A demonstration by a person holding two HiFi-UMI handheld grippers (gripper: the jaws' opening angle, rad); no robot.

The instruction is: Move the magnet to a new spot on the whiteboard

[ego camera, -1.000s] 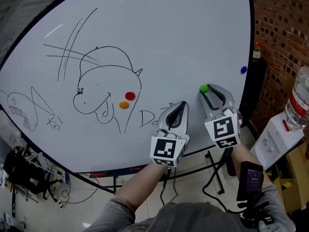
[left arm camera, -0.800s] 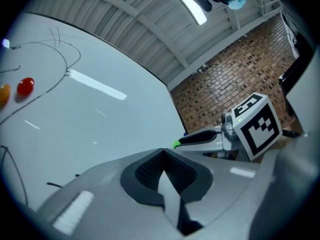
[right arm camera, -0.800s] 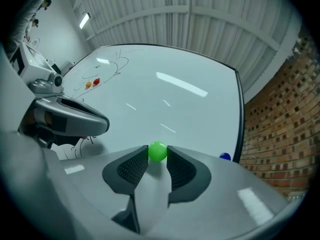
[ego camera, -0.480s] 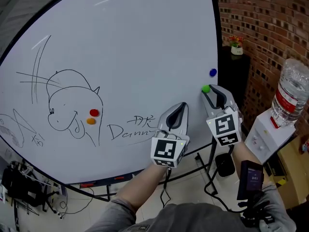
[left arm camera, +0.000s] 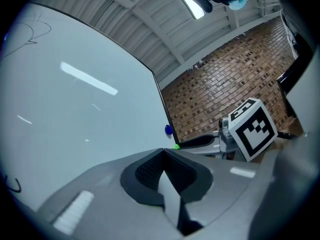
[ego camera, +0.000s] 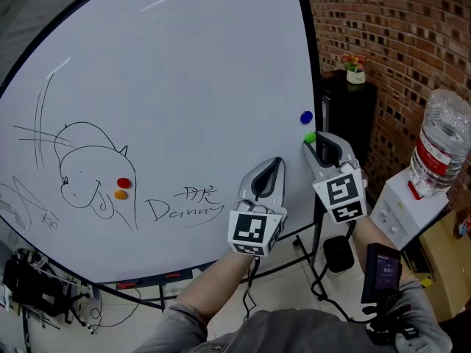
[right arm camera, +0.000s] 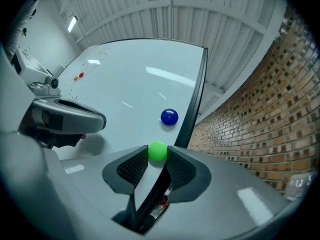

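1. The left gripper [left arm camera: 163, 150] has its jaws together on nothing, with the tips near the whiteboard [ego camera: 184, 72].
2. The right gripper [ego camera: 315, 143] is clamped on the green magnet [right arm camera: 158, 151] at its pad tips, beside the board's right frame. Whether the magnet touches the board is unclear.
3. Just beyond sits a blue magnet [right arm camera: 169, 116].
4. Far left, the drawing [ego camera: 88, 171] is cut off at the picture's edge.

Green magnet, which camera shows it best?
The right gripper view: the green magnet sits large and sharp, pinched between the right gripper's jaw tips. The head view shows only a small dot at that gripper's tip; the left gripper view, a tiny green speck.
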